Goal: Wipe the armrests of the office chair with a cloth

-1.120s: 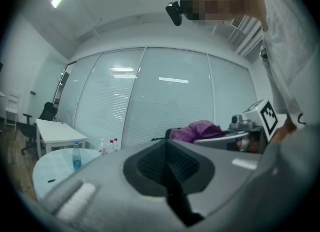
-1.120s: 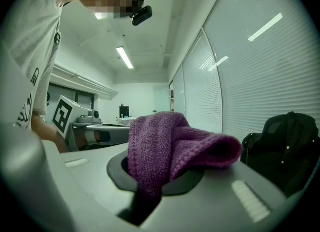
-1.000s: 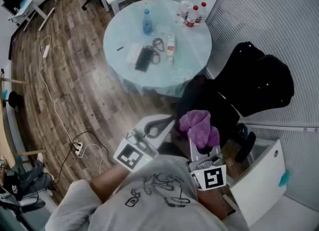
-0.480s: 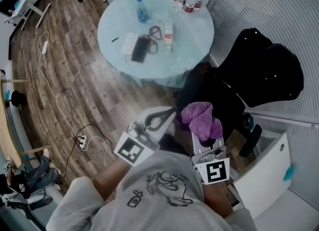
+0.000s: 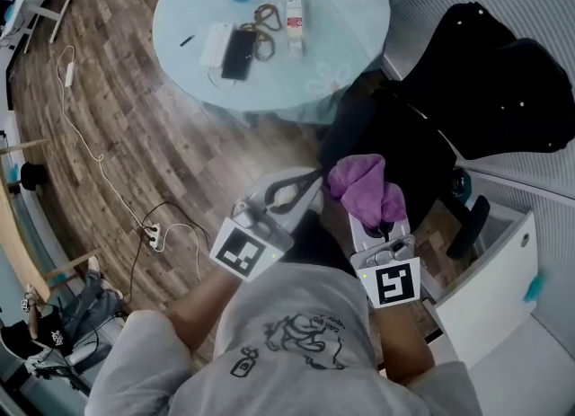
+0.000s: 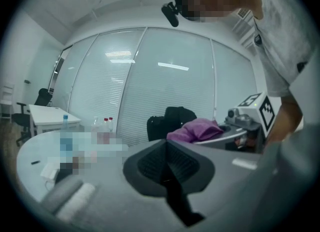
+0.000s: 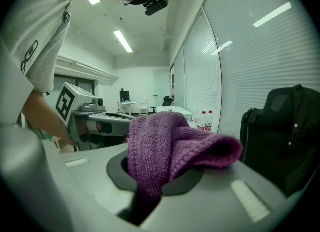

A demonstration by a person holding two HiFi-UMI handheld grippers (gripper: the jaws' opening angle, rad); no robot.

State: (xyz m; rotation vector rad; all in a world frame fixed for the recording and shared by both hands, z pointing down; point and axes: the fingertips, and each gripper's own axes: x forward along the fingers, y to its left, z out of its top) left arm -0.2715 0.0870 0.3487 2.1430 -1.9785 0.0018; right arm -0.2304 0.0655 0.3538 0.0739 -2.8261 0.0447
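The left gripper (image 5: 289, 193) hangs over the wood floor (image 5: 135, 136), its jaws pressed together with nothing between them. Just beside it, the right gripper (image 7: 152, 191) has its jaws clamped on a bunched purple cloth (image 5: 363, 186), which sits above the black office chair (image 5: 409, 149), clear of the armrest (image 5: 473, 225).

- The purple cloth (image 5: 364, 185) is bunching into soft folds, sitting pinched between the jaws of the right gripper (image 5: 367, 214) and draping over them
- The black office chair (image 5: 395, 149) is standing just beyond the cloth, one dark armrest (image 5: 473, 224) showing beside its seat
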